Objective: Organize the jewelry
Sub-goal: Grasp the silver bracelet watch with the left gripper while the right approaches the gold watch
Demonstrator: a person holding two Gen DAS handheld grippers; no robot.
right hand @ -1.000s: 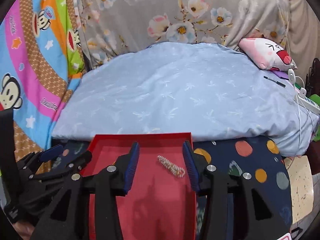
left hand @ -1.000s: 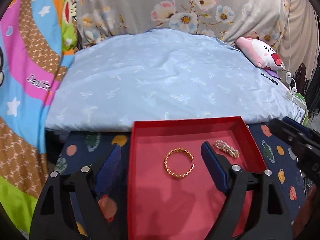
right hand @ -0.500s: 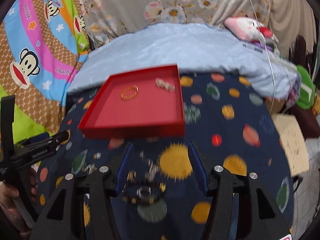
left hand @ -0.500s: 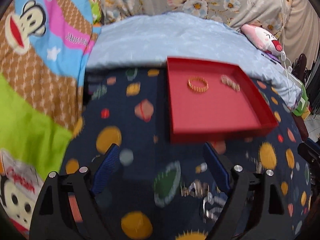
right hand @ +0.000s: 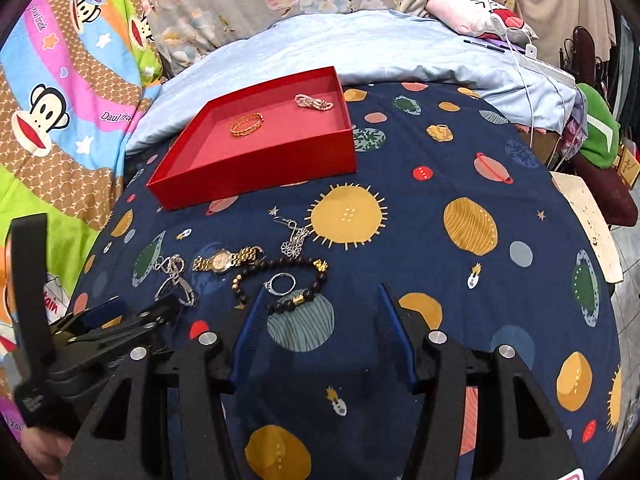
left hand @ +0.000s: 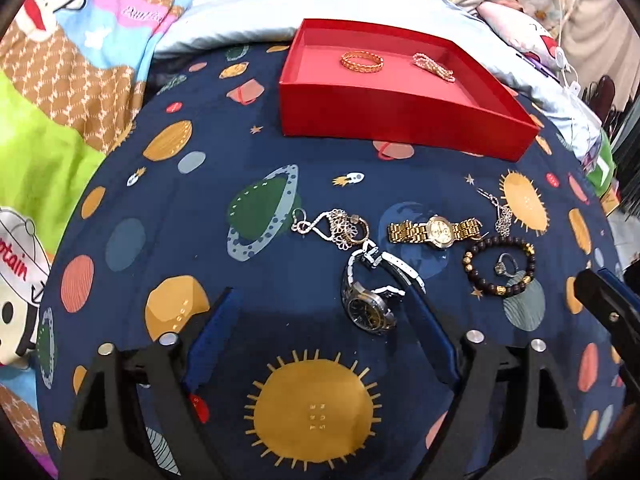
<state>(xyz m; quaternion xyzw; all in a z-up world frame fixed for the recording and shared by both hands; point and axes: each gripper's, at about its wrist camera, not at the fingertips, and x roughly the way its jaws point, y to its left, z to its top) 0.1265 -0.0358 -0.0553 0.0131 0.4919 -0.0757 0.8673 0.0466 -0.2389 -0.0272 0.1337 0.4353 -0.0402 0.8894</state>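
I am between pickups: two pieces already lie in the shallow red cardboard tray [left hand: 404, 114], a twisted gold bangle [left hand: 361, 60] and a short string of pale pearls [left hand: 433, 66], while the rest wait on the dark blue planet-print bedspread [left hand: 304, 184] on the near side of that tray.

The left gripper [left hand: 326, 312] hangs spread and empty, its jaws having just narrowed a little with nothing pressed between them. The silver-banded dark-faced wristwatch [left hand: 370, 300] lies between its blue pads, close to the right-hand one and on the near side of the tray. Beyond it, toward the tray, sit a gold-link wristwatch [left hand: 436, 231] and a tangle of silver filigree pieces [left hand: 336, 227].

The right gripper [right hand: 320, 306] is likewise spread and carries nothing; its jaws have just been widening. The dark wooden bead bracelet with gold charms [right hand: 280, 284] rests by its left pad, and a small silver ring [right hand: 281, 282] lies inside the bracelet's loop. A silver drop earring [right hand: 294, 238] lies just beyond, nearer the tray.

The step in hand is choosing and approaching the next piece. I judge the silver watch the likeliest left-hand target: shift slightly toward it, lower, close across the case. Whether its clasp is tangled with the filigree I cannot tell from here, so lift slowly.
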